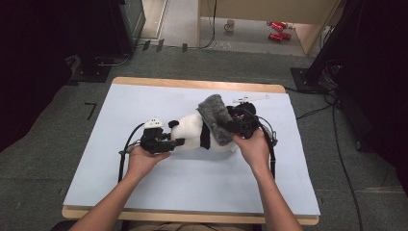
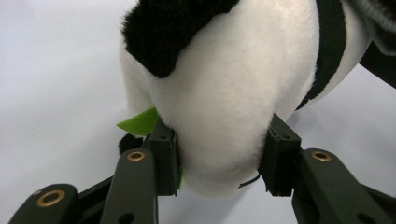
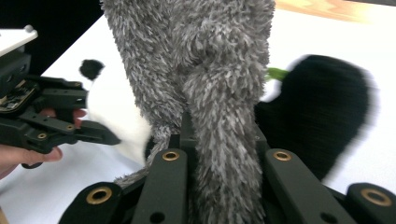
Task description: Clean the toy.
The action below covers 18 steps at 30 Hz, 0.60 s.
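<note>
White hanger (image 1: 250, 99) lies on pale blue table (image 1: 144, 183), near far edge. On floor beyond: mug (image 1: 230, 25), red cans (image 1: 277, 30) beside wooden panel. Cables (image 1: 337, 139) trail over grey carpet at right.

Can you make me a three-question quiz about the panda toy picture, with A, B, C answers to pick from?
1. Where is the grey fuzzy cloth?
A. Draped over the panda toy
B. On the floor
C. Folded at the table's near edge

2. What colour is the little scrap by the panda's head?
A. Red
B. Green
C. Yellow

3. What is the left gripper doing?
A. Lying open on the table
B. Pinching the grey cloth
C. Clamped on the panda's white head

Answers:
1 A, the high view shows the cloth lying across the panda's body.
2 B, the left gripper view shows a bright green bit beside one jaw.
3 C, its two jaws press into the white plush from both sides, while the right gripper pinches the grey cloth.
</note>
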Each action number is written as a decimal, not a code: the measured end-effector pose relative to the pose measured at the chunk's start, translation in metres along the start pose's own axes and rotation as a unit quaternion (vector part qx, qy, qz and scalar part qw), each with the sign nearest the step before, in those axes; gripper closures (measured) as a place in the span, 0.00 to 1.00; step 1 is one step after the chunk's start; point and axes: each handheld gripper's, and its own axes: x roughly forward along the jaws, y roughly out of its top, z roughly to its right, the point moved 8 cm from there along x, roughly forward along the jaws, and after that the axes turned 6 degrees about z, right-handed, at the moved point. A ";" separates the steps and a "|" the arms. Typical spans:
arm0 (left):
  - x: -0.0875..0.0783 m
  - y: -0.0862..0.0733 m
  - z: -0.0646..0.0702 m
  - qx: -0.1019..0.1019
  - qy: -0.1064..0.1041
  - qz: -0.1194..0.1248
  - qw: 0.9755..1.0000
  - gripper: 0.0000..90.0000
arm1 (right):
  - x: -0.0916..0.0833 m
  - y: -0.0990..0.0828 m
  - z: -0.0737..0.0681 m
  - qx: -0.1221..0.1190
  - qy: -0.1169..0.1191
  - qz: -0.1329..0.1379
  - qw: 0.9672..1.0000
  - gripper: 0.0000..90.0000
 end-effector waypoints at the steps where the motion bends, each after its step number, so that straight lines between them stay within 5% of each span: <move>1: 0.000 0.000 0.000 -0.001 -0.001 0.000 1.000 0.63 | -0.003 0.000 0.005 0.005 -0.006 0.004 1.000 0.86; 10: 0.003 0.005 -0.004 0.002 -0.014 -0.007 1.000 0.63 | -0.018 -0.007 0.041 0.049 -0.030 0.026 0.998 0.86; 18: 0.004 0.008 -0.008 0.002 -0.022 -0.014 1.000 0.64 | -0.020 -0.019 0.060 0.063 -0.047 0.019 0.997 0.86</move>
